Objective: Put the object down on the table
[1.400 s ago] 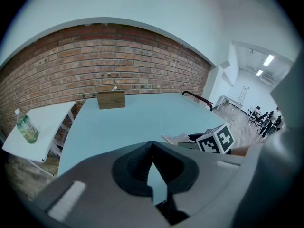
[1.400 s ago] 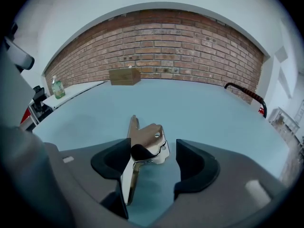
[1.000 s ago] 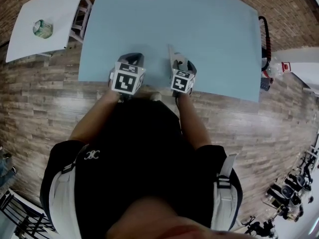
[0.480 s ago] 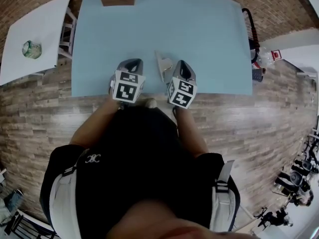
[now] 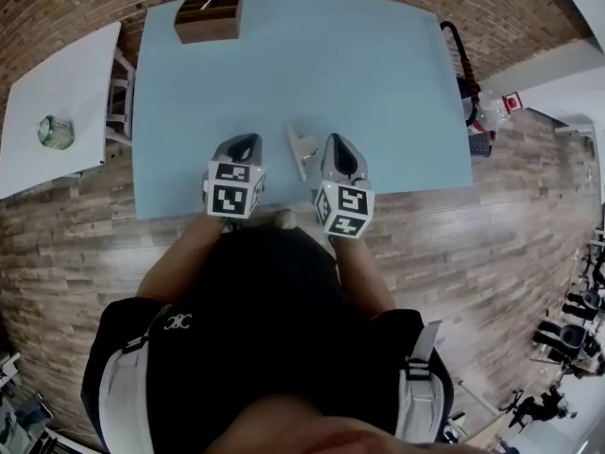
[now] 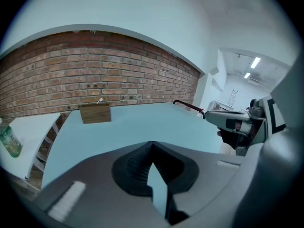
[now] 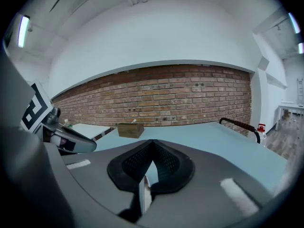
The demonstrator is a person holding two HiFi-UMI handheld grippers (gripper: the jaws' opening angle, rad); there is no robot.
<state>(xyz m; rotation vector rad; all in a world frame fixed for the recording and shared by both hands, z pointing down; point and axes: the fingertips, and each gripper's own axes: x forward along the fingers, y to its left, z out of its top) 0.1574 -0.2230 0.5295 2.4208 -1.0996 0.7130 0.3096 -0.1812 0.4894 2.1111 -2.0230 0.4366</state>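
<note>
Wood-plank floor (image 5: 529, 216), brick wall (image 6: 71, 70) behind. The broad light-blue counter (image 5: 378, 74) is mostly bare, with a white side table (image 5: 66, 83) at frame left and a brown wooden box (image 5: 208, 17) at the counter's upper left. Near the lower edge, the left tool (image 5: 248, 142) and right tool (image 5: 333, 142) are both clenched with nothing visibly gripped. The thin silvery metal piece (image 5: 301, 149) lies on the counter between them, long axis roughly up-down in frame, nearer the right tool and just to its left. Put-down looks done — a re-grasp would suit the right tool.
</note>
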